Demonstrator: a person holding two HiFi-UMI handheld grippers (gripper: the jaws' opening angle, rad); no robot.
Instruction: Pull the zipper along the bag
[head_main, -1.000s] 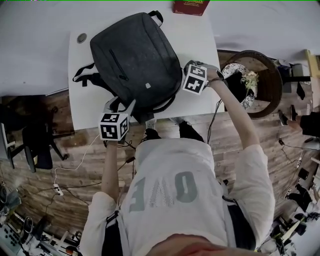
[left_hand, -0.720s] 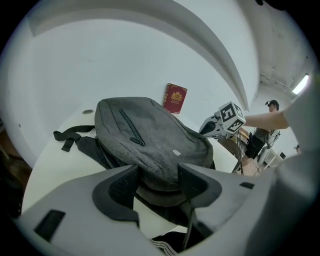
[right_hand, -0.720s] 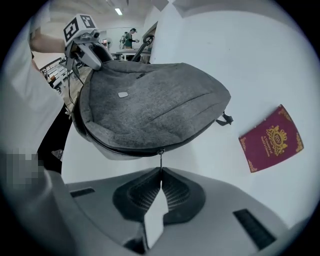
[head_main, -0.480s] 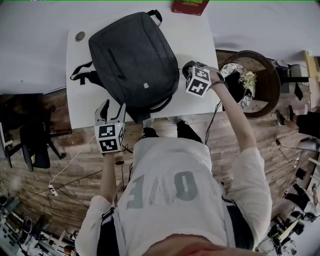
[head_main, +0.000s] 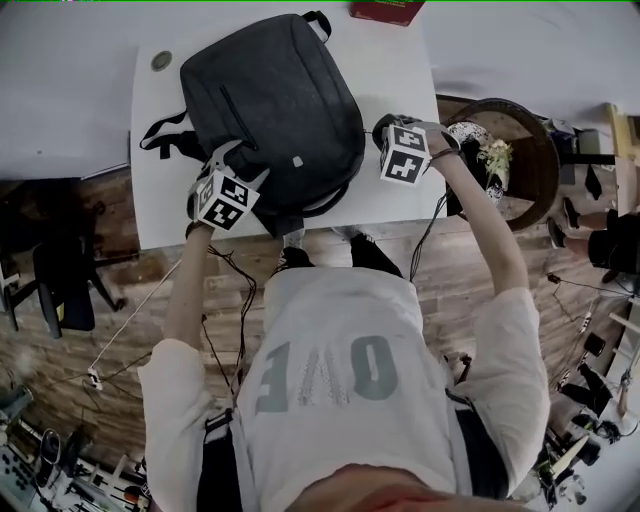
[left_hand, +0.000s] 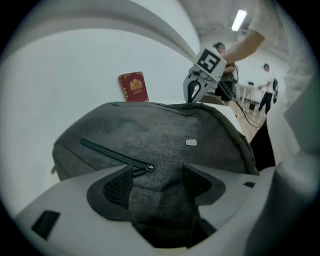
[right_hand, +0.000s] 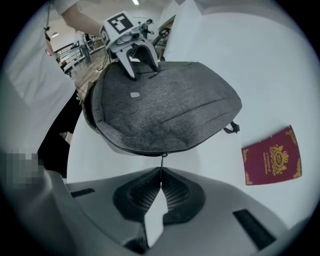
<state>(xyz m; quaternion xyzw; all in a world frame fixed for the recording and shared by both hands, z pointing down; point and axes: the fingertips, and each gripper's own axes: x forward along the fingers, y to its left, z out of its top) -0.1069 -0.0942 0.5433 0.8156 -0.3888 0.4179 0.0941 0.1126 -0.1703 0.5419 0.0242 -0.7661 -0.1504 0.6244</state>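
Observation:
A dark grey backpack (head_main: 270, 95) lies flat on the white table (head_main: 150, 215). My right gripper (right_hand: 160, 181) is at the bag's right edge, shut on the pull tab (right_hand: 161, 167) of the main zipper (right_hand: 150, 154); the head view shows it beside the bag (head_main: 380, 130). My left gripper (left_hand: 158, 172) rests over the bag's near-left corner (head_main: 228, 160). Its jaws have just been opening and stand apart over a fold of grey fabric. The front pocket's zipper pull (left_hand: 149, 168) lies just beside the left pad (left_hand: 120, 187).
A red booklet (head_main: 385, 10) lies on the table past the bag's top. A small round disc (head_main: 161, 61) sits at the table's far left corner. A round wooden stand with a plant (head_main: 510, 160) stands right of the table, and a black chair (head_main: 60, 290) stands at the left.
My left gripper has come from the table's front edge up onto the bag's near-left corner, rolling as it went, and its jaws stand wider. The right gripper has stayed put.

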